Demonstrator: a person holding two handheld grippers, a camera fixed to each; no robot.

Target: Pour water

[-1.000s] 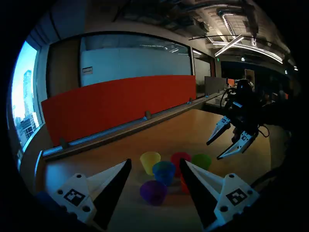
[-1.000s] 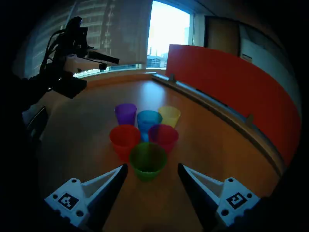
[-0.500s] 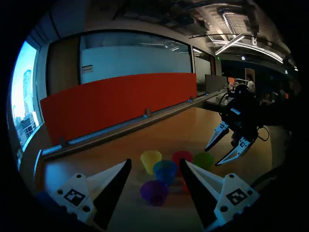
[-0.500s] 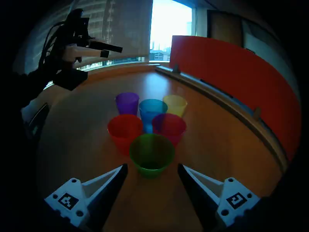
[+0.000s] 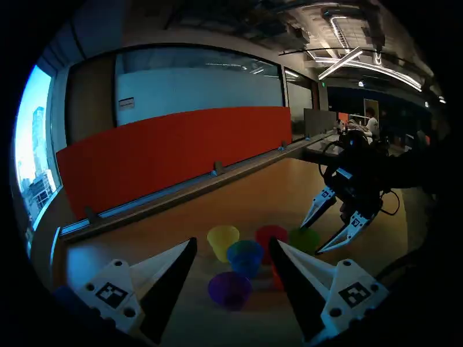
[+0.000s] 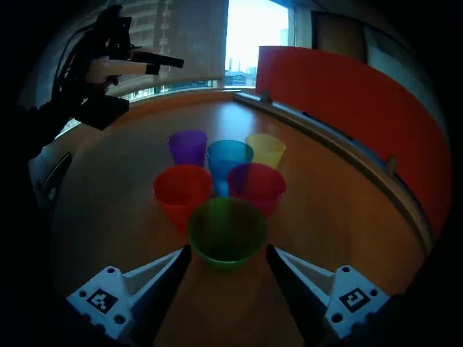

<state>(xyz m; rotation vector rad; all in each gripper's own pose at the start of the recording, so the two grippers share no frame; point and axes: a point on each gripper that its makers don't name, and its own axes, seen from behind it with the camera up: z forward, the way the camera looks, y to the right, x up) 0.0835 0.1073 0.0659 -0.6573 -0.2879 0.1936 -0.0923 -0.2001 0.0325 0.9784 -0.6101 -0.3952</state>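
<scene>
Hovering low over the wooden table [image 6: 347,220], the right gripper [image 6: 227,248] has its jaws spread wide, and the green cup [image 6: 227,231] stands upright just ahead of and between its two fingertips; I cannot tell whether either finger touches the cup. Behind the green cup stand five more upright cups in a tight cluster: a red cup [image 6: 182,188] and a magenta cup [image 6: 257,184] in the next row, then a purple cup [image 6: 187,146], a blue cup [image 6: 229,157] and a yellow cup [image 6: 265,149] at the back. The colours are too dark to tell what, if anything, the cups hold. The left gripper [image 5: 232,240] is also open and grips nothing; it looks at the same cluster from the opposite side, with the purple cup nearest to it, and it is held above the table, well apart from the cups. An orange-red partition [image 6: 359,98] runs along the table's far edge, and a bright window [image 6: 254,34] lies beyond it.
</scene>
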